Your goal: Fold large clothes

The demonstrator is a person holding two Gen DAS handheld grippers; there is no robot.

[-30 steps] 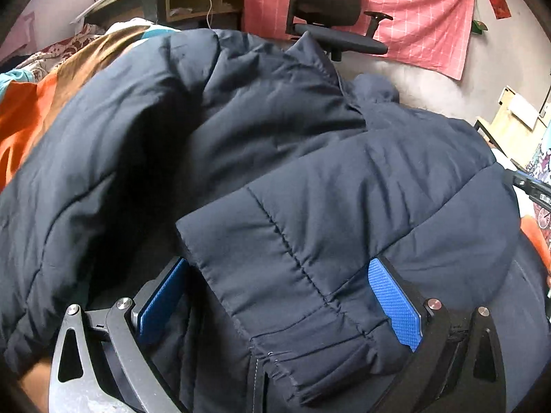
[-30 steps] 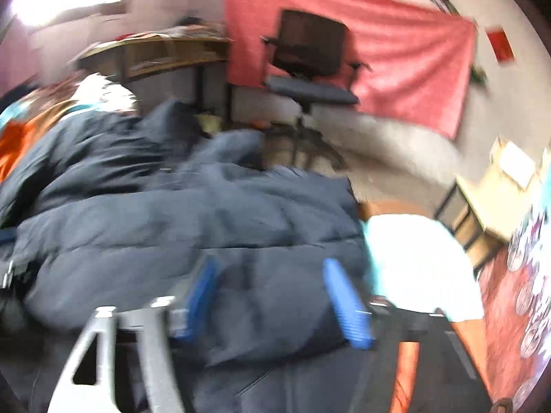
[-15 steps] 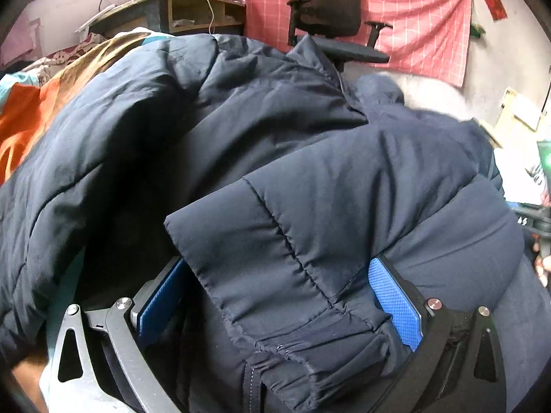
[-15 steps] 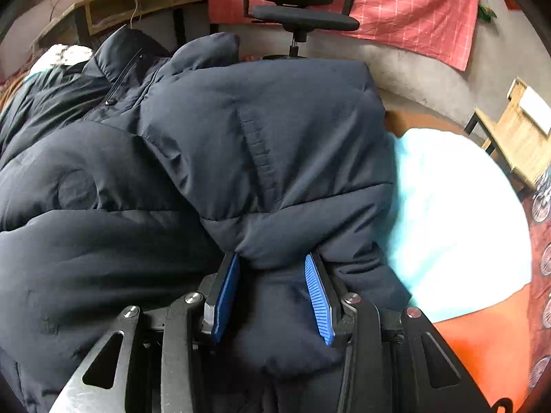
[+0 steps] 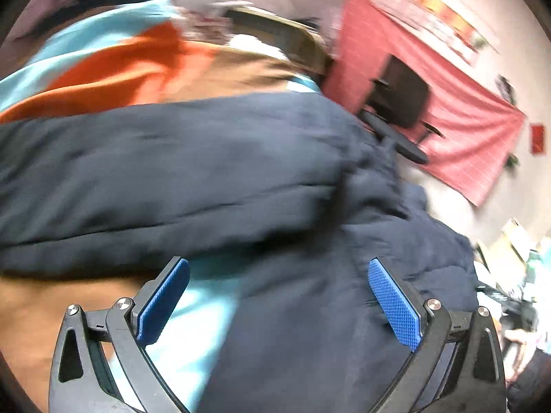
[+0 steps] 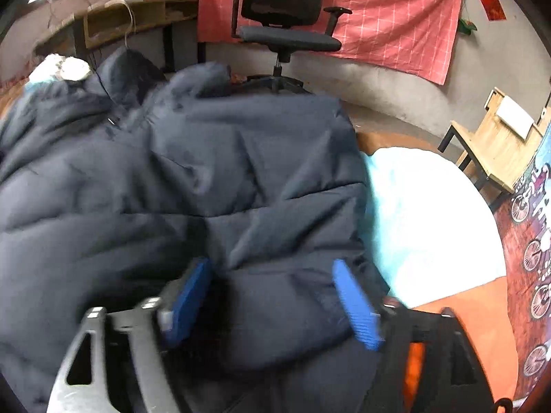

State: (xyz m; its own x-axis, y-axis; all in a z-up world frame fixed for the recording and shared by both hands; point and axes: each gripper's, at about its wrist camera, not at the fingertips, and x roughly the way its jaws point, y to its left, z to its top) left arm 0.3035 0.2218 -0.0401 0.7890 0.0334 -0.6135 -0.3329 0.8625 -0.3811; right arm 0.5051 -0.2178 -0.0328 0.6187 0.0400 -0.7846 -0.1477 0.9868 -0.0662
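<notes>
One dark puffer jacket (image 6: 213, 179), spread ahead of both tools. One office chair (image 6: 286, 20) beyond it. One red checked cloth (image 6: 389, 13) behind the chair. One wooden side tabletop (image 6: 496, 144) off to the right. Two tools: left tool (image 5: 279, 303), right tool (image 6: 272, 303).

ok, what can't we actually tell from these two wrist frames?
- Left wrist: motion blur smears the jacket; folds and seams are unreadable.
- Left gripper: fingers spread, but contact with the fabric is unclear.
- Right gripper: blurred fingers; whether they pinch the jacket is unclear.
- Bed surface: mostly hidden by the jacket.
</notes>
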